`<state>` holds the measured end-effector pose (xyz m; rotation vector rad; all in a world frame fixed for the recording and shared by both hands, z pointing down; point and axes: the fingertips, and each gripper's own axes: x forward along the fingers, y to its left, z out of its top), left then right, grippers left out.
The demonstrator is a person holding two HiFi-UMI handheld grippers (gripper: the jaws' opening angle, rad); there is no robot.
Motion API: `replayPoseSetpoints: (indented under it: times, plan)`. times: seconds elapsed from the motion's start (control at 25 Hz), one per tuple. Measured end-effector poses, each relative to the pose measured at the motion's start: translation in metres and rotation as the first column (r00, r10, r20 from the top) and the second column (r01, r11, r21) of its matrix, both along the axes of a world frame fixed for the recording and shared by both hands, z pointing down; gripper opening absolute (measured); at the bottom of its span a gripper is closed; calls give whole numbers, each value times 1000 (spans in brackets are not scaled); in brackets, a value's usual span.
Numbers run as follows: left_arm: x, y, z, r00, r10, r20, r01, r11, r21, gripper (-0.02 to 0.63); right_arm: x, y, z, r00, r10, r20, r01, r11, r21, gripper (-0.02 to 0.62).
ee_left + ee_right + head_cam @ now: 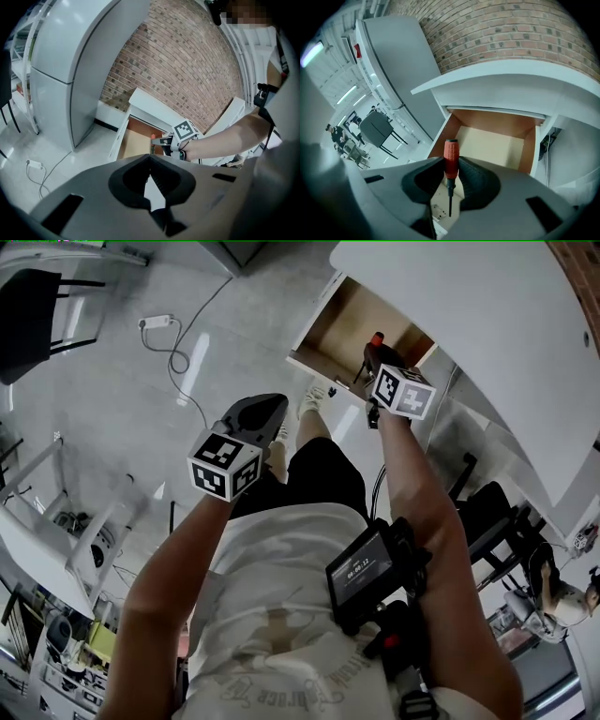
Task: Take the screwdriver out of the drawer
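Screwdriver (pixel 451 157), red-handled, sits clenched between the jaws of the right hand-held gripper (pixel 450 165). Its handle is uppermost and its dark shaft points down by the front edge of the open drawer (pixel 528 151). The drawer juts out from under a white table (pixel 501 79) against a brick wall (pixel 511 28). The left hand-held gripper (pixel 150 158) hangs well apart over the floor (pixel 56 145), jaw tips closed together on nothing.
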<state>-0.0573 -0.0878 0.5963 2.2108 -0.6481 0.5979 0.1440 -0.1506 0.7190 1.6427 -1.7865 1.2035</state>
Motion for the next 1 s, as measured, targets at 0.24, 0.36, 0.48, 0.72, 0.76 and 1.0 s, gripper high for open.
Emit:
replayPoseSetpoints:
  times: [0.24,0.36,0.48,0.72,0.76,1.0]
  plan:
    - [-5,12,-10,1000,3,-8,-3,1000,0,20,3,13,-25,1000,21,13,-22,999,49,109]
    - [-10,15,-15,1000,2,-7,-2,1000,5,20,2,18,-39,1000,14,20,-16,997,77,107]
    - [-12,17,-23,1000,7,-4,-7,1000,11,20,4,23,-53,1000,13,24,-16,995,102,109]
    - [-7,20,-43,999,37,-11,-37,999,33,20,11,32,-87,999,22,29,-26,987,157,109]
    - [-5,20,-46,999,42,-13,-42,998,39,20,11,33,-92,999,21,29,-26,986,168,109]
    - [9,25,-60,997,65,-30,-63,996,62,20,19,44,-123,999,32,42,-41,974,222,109]
